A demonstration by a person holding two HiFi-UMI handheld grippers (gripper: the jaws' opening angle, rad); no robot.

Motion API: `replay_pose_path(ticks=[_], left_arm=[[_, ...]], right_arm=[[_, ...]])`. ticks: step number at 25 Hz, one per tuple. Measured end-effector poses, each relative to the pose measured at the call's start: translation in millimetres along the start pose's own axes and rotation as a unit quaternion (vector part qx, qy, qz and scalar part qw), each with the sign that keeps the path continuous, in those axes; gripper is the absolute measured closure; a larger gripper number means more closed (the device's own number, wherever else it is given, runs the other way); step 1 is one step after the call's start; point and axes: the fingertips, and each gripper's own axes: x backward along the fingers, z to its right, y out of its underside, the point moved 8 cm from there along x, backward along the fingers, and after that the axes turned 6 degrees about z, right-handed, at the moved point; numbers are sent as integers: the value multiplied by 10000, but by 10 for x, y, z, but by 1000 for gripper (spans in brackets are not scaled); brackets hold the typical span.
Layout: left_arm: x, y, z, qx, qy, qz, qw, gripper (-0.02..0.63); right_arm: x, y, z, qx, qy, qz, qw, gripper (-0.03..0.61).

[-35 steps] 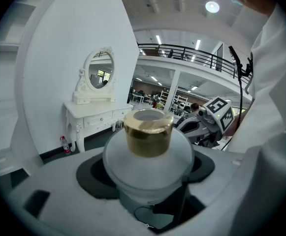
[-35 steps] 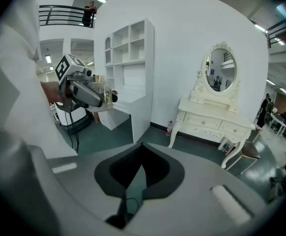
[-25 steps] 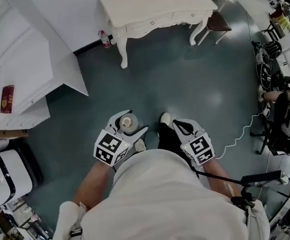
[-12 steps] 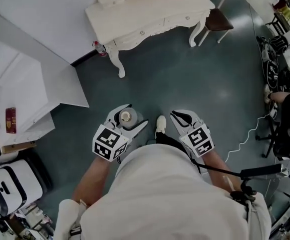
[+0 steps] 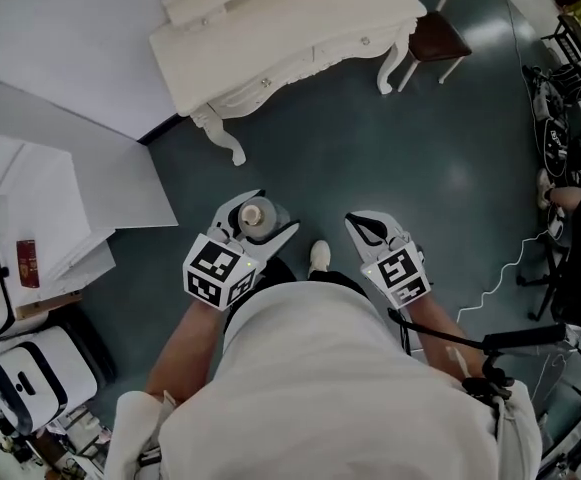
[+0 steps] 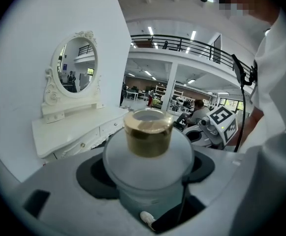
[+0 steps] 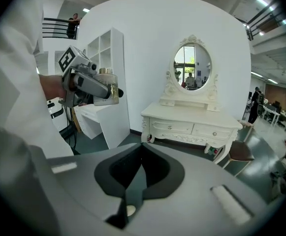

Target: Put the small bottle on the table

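From where I stood, the left hand-held gripper (image 5: 265, 220) was closed on the small bottle (image 5: 254, 215), which sat upright between its jaws, gold cap (image 6: 148, 133) on top, over the dark teal floor (image 5: 370, 138) and well apart from the white dressing table (image 5: 290, 18). The right hand-held gripper (image 5: 362, 224) hung beside it with its jaws pressed together and nothing between them. A broad stretch of bare floor lay open between the person and the table's front edge. That room was bounded on the left by the sharp corner of a white shelving unit (image 5: 120, 183), at the front by the table's curved leg (image 5: 232, 150), and on the right by a brown-seated stool (image 5: 438, 38) tucked just beside the table. A pale cable (image 5: 490, 288) snaked across the floor off to the right. The oval mirror (image 7: 192, 67) stood at the back of the table, against the wall. The jaws covered the bottle's lower body, so only its cap and shoulder showed. The person's white sleeves and torso hid the floor right underfoot, apart from one shoe (image 5: 318, 256). The table's far side ran off the top of the head view, and what lay on its top could not be made out.
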Motion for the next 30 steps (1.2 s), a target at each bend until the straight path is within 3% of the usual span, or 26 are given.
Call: replay_pose_path(ticks=[6, 12, 21, 30], left_arm=[[-411, -224, -317, -23, 175, -56, 9998, 273], [-1044, -466, -973, -29, 388, -12, 9992, 273], [-1368, -1078, -1961, -334, 581, 140, 9977, 273], [-1566, -1345, -2878, -307, 501, 160, 9981, 273]], right_arm=[[-200, -43, 403, -280, 140, 62, 9995, 577], [-585, -190, 1046, -452, 396, -208, 9980, 577], [-1286, -997, 1611, -286, 600, -170, 9976, 577], [-1961, -1442, 1975, -347, 661, -165, 9971, 577]])
